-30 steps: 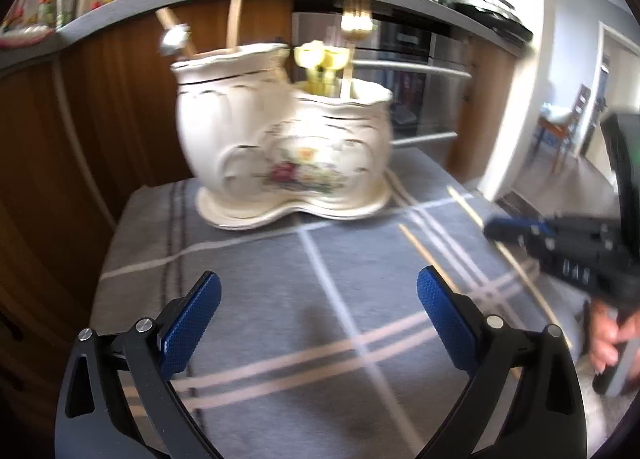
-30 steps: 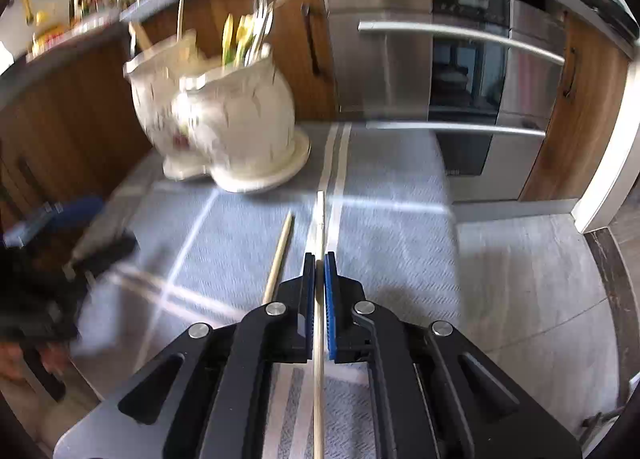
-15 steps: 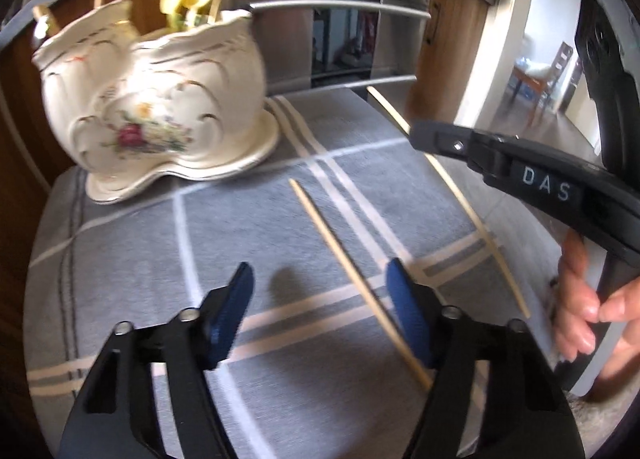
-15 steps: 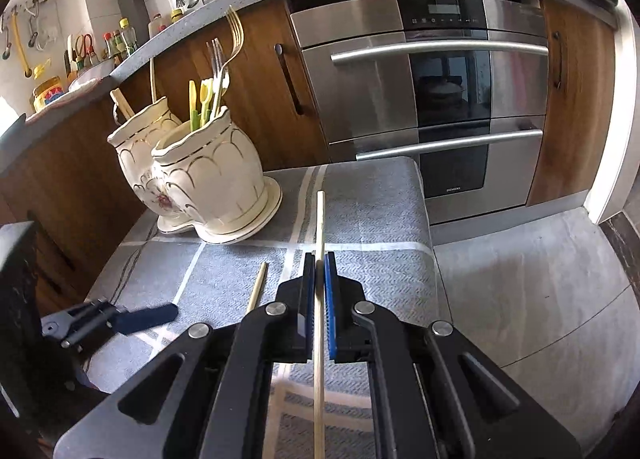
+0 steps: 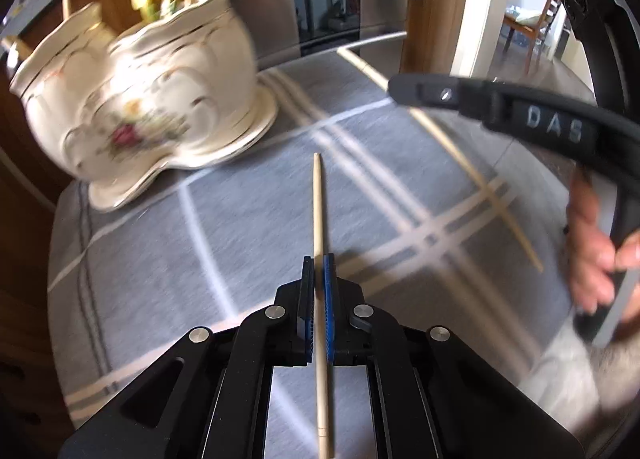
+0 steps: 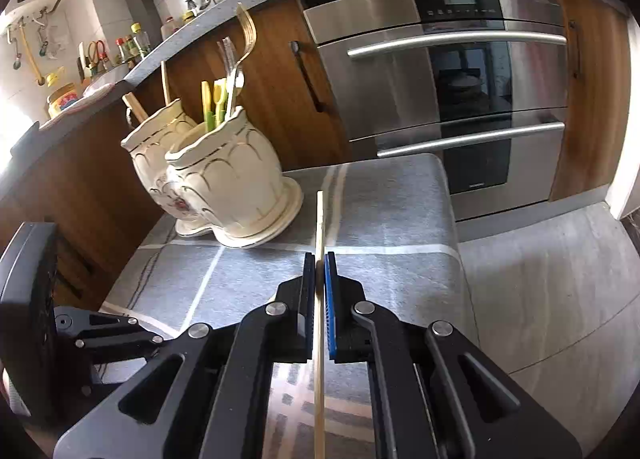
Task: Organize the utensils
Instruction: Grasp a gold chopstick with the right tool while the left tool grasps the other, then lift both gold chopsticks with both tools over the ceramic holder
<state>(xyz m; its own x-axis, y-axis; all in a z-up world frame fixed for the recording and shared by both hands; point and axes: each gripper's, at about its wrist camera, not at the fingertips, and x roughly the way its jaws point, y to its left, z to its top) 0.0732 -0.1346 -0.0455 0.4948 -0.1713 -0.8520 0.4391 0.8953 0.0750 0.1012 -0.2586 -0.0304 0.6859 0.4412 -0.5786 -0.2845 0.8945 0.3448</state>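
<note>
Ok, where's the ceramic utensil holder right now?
The ceramic utensil holder stands at the far left of the grey cloth, ahead-left of both grippers, before the wooden cabinet and left of the oven.

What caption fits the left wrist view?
Left gripper shut on a chopstick, cream utensil holder ahead on grey cloth.

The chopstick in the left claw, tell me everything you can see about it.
The chopstick is a slim, pale wooden stick, straight, narrowing to a rounded tip with a faint ring near its thick end. The left claw is shut on it about midway, tip pointing forward over the gray plaid cloth, toward the cream ceramic utensil holder; nothing else touches it.
</note>
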